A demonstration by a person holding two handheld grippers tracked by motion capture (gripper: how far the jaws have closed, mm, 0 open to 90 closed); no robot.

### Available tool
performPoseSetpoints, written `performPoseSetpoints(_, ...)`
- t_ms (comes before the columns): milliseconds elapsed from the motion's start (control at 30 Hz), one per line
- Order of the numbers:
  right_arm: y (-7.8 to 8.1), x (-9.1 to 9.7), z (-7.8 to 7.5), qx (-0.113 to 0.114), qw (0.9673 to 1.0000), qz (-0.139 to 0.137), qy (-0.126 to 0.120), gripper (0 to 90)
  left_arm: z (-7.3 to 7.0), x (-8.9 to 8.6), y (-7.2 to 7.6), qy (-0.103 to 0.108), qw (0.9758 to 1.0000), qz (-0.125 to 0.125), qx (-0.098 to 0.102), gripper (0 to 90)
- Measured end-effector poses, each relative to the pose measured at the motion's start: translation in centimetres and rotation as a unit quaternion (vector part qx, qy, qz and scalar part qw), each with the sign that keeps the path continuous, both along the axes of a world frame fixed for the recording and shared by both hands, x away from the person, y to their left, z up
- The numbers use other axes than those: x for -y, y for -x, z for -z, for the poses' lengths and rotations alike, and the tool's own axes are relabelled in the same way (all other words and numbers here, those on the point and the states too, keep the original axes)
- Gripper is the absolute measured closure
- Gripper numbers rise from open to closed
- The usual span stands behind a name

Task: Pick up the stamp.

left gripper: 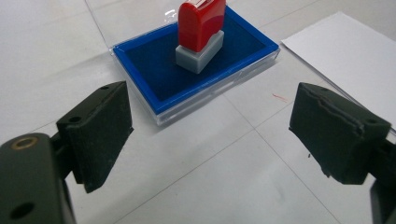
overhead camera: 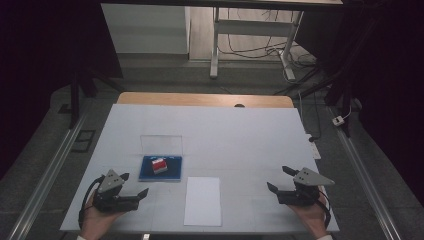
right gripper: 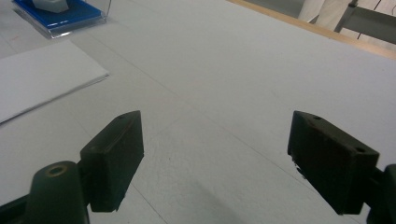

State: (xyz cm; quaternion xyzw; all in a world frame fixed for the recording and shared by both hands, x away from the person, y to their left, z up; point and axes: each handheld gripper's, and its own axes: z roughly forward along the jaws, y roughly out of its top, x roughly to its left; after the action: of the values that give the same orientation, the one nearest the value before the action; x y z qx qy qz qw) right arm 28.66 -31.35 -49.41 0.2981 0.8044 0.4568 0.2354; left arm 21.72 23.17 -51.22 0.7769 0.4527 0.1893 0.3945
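1. Dark room around a white counter in the high view, wooden edge at the far side, desk legs and loose cables on the floor beyond. Blue ink pad sits left of centre in a clear case, its lid standing open behind it. Red stamp stands on the pad. White paper sheet lies just right of the pad, nearer the person, not touching it. Left gripper in the left hand at the near left corner, jaws apart, nothing between them, near the pad's near left corner but clear of it. Right gripper in the right hand at the near right, jaws apart, empty, well apart from pad and paper.

2. Left gripper view: white counter under two black jaws spread wide, bare surface between them. Left gripper points at the ink pad, which lies just ahead of the jaw tips, no contact. Stamp upright on the blue pad, red top over a grey base, toward the pad's far side. Corner of the paper at upper right, beside the pad with a gap.

3. Right gripper view: white counter with the wooden edge at top right. Right gripper jaws wide apart, holding nothing, bare counter between. Paper at left, ahead of the left jaw. Ink pad far off in the top left corner, the stamp's grey base just visible on it.
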Motion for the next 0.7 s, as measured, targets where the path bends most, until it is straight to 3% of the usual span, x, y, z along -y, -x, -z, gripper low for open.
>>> performPoseSetpoints(267, -0.1, 0.1, 0.1, -0.003, 0.9999, -0.012, -0.004, 21.7, -0.3, 0.1, -0.4, -0.004, 0.9999, 0.006, 0.008, 14.4)
performPoseSetpoints(467, 0.0, -0.1, 0.3, -0.004, 0.9998, -0.017, -0.001, 22.5, -1.0, 0.3, -0.9, -0.021, 0.9995, 0.013, 0.02, 15.6)
performPoseSetpoints(567, 0.0, -0.1, 0.3, -0.005, 0.9998, -0.021, -0.003, 22.8, -2.0, 0.6, -1.4, -0.035, 0.9986, 0.028, 0.029, 16.9)
performPoseSetpoints(700, -0.1, -0.4, 0.7, -0.01, 0.9996, -0.026, 0.003, 22.8, -2.7, 0.9, -2.3, -0.043, 0.998, 0.037, 0.029, 17.5)
